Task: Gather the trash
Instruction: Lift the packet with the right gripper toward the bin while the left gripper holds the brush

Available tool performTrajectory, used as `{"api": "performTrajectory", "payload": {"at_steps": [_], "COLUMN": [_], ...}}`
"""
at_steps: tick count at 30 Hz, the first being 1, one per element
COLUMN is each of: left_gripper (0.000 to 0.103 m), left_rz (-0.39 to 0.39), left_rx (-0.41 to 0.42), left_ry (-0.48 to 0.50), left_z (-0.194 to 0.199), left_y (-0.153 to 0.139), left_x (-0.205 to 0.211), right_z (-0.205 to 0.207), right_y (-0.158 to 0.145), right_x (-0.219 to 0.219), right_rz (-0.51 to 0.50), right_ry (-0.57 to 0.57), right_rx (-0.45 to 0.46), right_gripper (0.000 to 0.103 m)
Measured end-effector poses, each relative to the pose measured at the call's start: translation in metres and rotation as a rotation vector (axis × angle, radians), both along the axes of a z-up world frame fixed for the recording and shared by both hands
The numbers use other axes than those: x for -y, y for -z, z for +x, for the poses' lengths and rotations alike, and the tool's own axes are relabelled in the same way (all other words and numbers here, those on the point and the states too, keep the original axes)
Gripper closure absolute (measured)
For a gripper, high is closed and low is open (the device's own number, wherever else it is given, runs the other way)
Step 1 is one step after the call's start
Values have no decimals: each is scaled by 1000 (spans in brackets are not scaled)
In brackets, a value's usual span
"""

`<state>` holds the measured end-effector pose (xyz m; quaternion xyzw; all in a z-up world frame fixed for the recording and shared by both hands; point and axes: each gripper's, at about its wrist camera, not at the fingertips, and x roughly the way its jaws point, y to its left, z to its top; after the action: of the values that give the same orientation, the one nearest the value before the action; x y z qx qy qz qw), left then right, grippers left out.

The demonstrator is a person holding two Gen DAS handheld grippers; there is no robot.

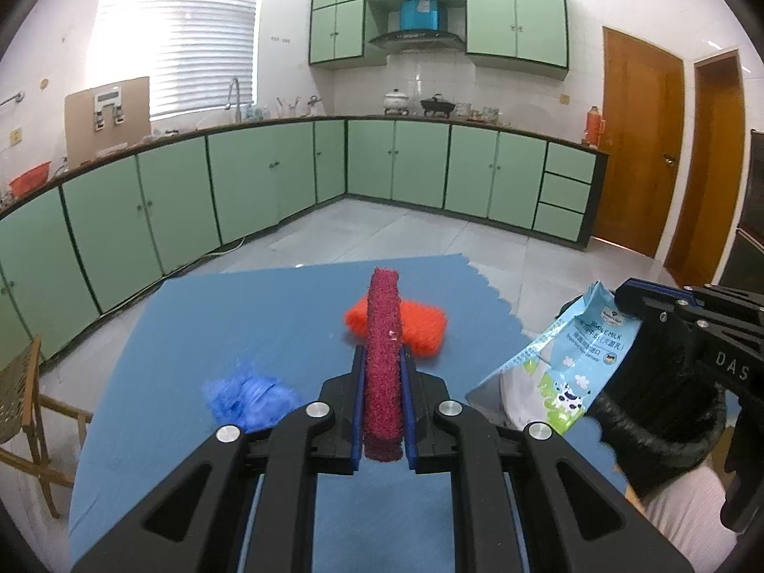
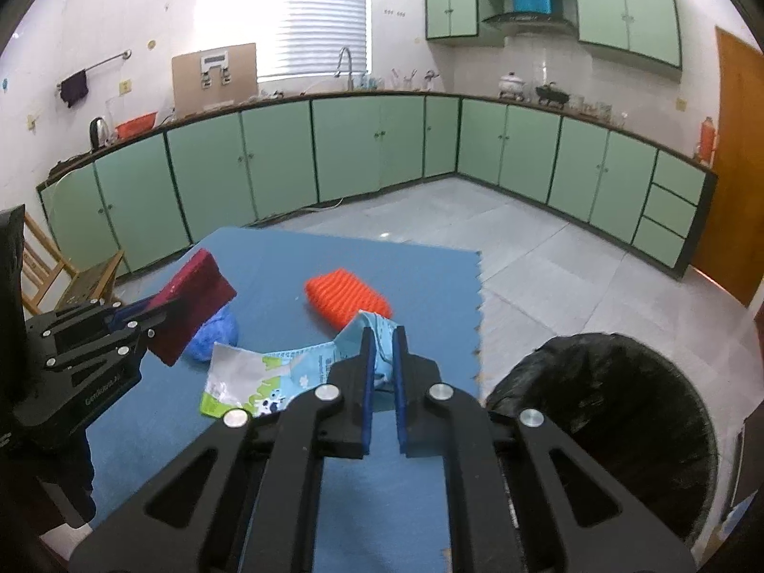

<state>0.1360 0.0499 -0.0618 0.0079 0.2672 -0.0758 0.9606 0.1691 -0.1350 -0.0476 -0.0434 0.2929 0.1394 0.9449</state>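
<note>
The right gripper [image 2: 382,358] is pinching a milk carton [image 2: 267,382] by one crumpled corner, so it could be slipping free before reaching the black-lined bin [image 2: 620,429] beside the table [image 2: 286,258]. The left gripper [image 1: 382,382], jaws nearly closed, is clamping a maroon sponge [image 1: 382,334]. Both are pointing forward and tilting downward above the table.

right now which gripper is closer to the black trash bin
Right. The right gripper, shut on the milk pouch, sits just beside the bin; the left gripper, holding the maroon sponge, is across the mat.
</note>
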Motion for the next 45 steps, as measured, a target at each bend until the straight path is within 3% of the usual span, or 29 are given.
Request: {"api": "performTrajectory", "payload": {"at_steps": [7, 12, 19, 21, 22, 23, 32, 45], "left_gripper": [90, 90, 90, 90, 90, 90, 90, 90], "left_rz": [-15, -3, 40, 47, 49, 50, 39, 44], "left_rx": [14, -11, -52, -71, -81, -95, -147, -175], "left_ry": [40, 30, 13, 6, 1, -6, -38, -53], "left_z": [14, 14, -1, -6, -8, -11, -15, -4], "left_y": [-9, 1, 24, 32, 36, 42, 69, 78], "left_x": [33, 35, 21, 16, 13, 9, -2, -4], "right_z": [6, 5, -7, -9, -11, -12, -17, 9], "right_y": [-7, 13, 48, 59, 63, 67, 98, 137], "right_x": [36, 47, 26, 18, 14, 12, -8, -15], "right_rz": [24, 56, 106, 109, 109, 108, 84, 30], "right_ry": [38, 38, -19, -31, -33, -37, -87, -150], "right_rx": [4, -40, -103, -121, -128, -130, -170, -266], "right_gripper": [103, 103, 98, 82, 67, 59, 27, 24]}}
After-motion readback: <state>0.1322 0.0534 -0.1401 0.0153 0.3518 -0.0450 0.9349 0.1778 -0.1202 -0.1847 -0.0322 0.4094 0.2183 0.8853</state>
